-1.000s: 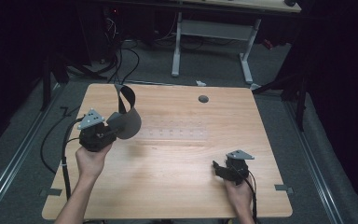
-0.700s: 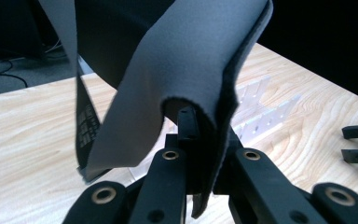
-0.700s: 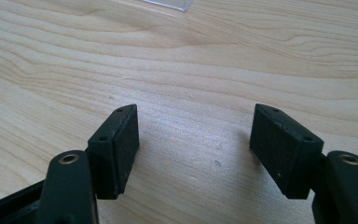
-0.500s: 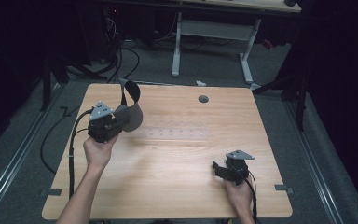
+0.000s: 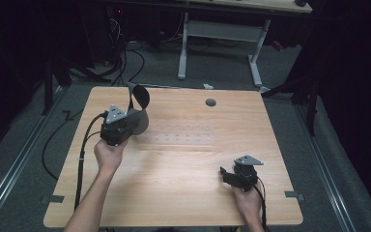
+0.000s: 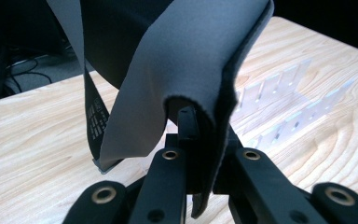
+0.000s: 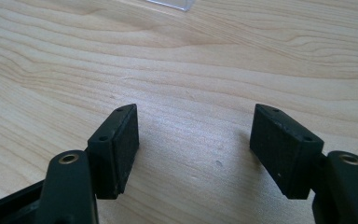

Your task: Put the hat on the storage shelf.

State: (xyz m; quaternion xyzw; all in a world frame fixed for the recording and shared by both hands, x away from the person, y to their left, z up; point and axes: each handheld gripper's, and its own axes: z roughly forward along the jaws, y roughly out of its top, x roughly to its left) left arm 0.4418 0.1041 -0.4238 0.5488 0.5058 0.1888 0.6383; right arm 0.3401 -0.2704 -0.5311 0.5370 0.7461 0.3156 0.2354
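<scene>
The left gripper (image 5: 125,126) is clenched on a grey pad (image 5: 137,118), a thin, soft sheet like a mouse mat, grey on one face and black on the other. In the high view the pad hangs over the table's (image 5: 183,193) far left part, just off the wood, and curls: its long axis runs from the jaws away toward the far edge, and its free end (image 5: 140,94) rises and folds over, showing the dark underside. In the left gripper view the pad (image 6: 182,60) stands up from between the closed jaws and drapes over them like a hood, the grey face outward, the black face inside the fold; one corner (image 6: 103,163) drops down on the picture's left and comes close to the wood, though whether it touches cannot be told. A row of small white print runs along the black strip there. Beyond the pad a clear plastic rack (image 6: 289,98) with upright slots stands on the table; in the high view it shows as a faint pale strip (image 5: 183,138) at the middle. The left hand (image 5: 108,155) grips the tool from behind, forearm coming in from the bottom edge and slanting up, the tool pointing away and slightly rightward. The right gripper (image 5: 228,176) rests low near the table's near right corner, held by the right hand (image 5: 245,195), aiming left across the wood. Its jaws stand wide apart over bare wood (image 7: 196,140), nothing between them. A round hole (image 5: 210,102) sits in the far part of the top.
</scene>
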